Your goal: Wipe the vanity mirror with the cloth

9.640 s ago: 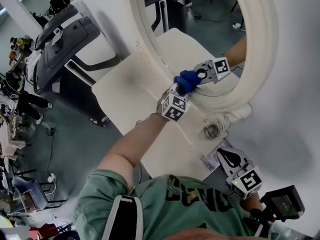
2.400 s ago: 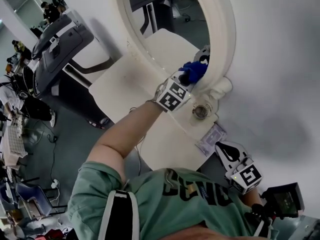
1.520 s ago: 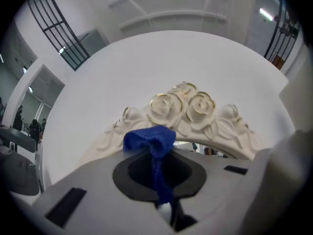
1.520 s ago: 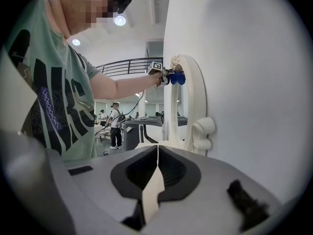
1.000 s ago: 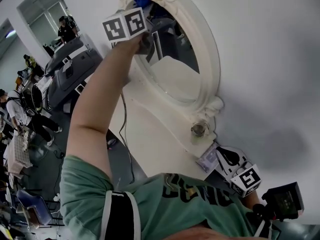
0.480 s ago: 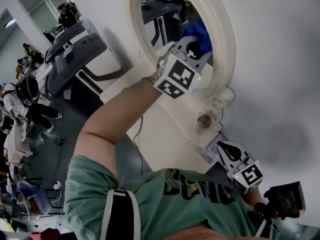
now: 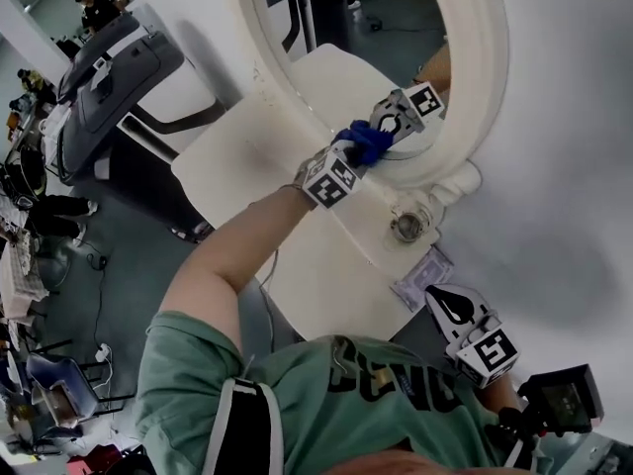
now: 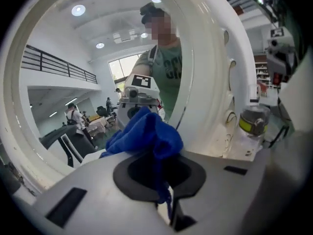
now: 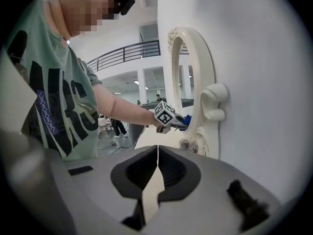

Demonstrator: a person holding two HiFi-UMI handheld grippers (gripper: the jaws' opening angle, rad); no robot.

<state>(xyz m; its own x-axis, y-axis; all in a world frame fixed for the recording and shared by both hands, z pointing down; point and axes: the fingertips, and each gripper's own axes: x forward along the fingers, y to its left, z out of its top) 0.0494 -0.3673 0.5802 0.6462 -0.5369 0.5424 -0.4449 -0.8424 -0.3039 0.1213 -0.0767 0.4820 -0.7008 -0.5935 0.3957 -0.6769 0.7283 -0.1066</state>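
The oval vanity mirror (image 7: 368, 57) in its white ornate frame (image 7: 488, 77) stands on a white table against the wall. My left gripper (image 7: 361, 156) is shut on a bunched blue cloth (image 7: 365, 142) and presses it against the glass near the frame's lower edge. In the left gripper view the blue cloth (image 8: 146, 136) bulges out from between the jaws against the mirror glass (image 8: 88, 72). My right gripper (image 7: 447, 312) hangs low beside my body, shut with nothing in it. From the right gripper view the mirror frame (image 9: 195, 82) and the left gripper (image 9: 183, 122) show ahead.
A small round glass jar (image 7: 407, 227) sits on the white table (image 7: 237, 166) at the mirror's foot, with a flat packet (image 7: 420, 279) near the table edge. Treadmills (image 7: 109, 77) and people stand in the room to the left. A white wall (image 7: 574, 166) is on the right.
My left gripper has swept the cloth down from the middle of the glass to the lower edge of the mirror. The right gripper has stayed low at my side.
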